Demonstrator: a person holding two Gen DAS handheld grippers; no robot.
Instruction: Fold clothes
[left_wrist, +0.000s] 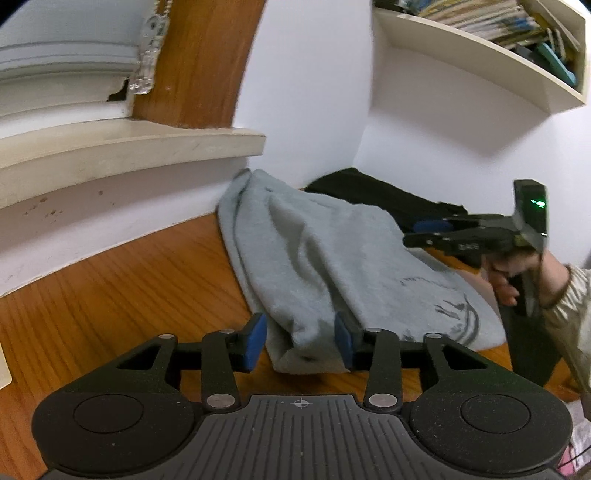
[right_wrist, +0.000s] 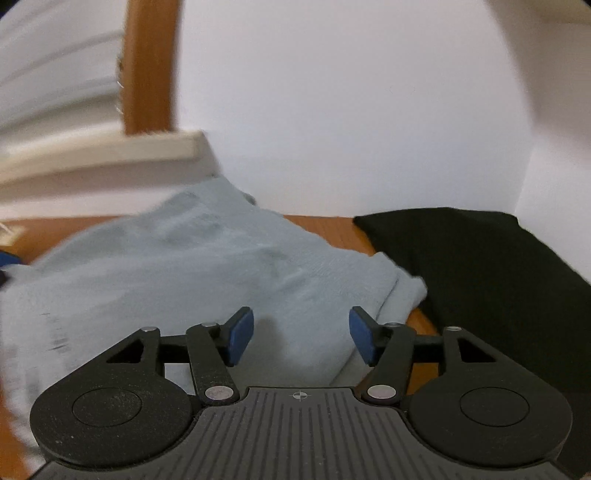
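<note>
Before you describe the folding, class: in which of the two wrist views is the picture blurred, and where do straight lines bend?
Right wrist view: motion blur smears the grey garment and the window ledge, while the right gripper stays sharp. Left wrist view: mostly crisp, slight blur on the garment; the fisheye bows the ledge and the bookshelf into curves.

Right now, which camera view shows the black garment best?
The right wrist view: the black garment fills the right side, lying on the wooden table beside the grey shirt. In the left wrist view only a strip shows behind the shirt, partly hidden by the right gripper.
</note>
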